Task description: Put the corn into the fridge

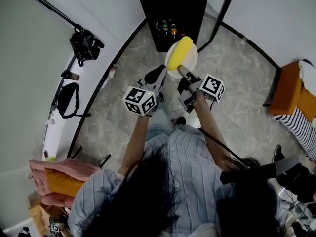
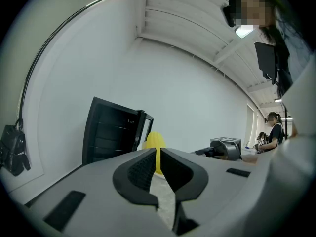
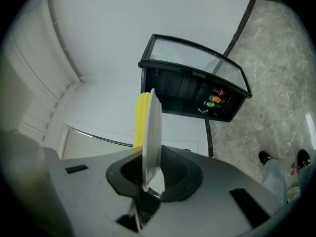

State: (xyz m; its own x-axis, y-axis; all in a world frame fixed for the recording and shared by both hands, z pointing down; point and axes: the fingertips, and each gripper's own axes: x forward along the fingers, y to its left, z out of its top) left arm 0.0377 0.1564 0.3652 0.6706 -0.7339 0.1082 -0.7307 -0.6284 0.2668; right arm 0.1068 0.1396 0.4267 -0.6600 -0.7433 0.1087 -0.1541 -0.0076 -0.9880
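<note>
The right gripper (image 3: pixel 150 174) has its jaws clamped on the rim of a white plate (image 3: pixel 151 127), seen edge-on. The yellow corn cob (image 3: pixel 141 117) lies on the plate, in front of the black fridge (image 3: pixel 192 95) and not yet inside it. The left gripper (image 2: pixel 158 163) has its jaws pressed almost together on nothing, just beside the plate on the side away from the fridge's open glass door (image 3: pixel 197 58). The fridge stands on a grey marbled tile floor (image 1: pixel 232 98) against a white wall (image 1: pixel 29 58). Only the right gripper view shows the green and orange drinks (image 3: pixel 216 98) on a fridge shelf clearly. Only the head view shows a heap of pink and orange cloth (image 1: pixel 54 179) by the wall, well away from the fridge.
</note>
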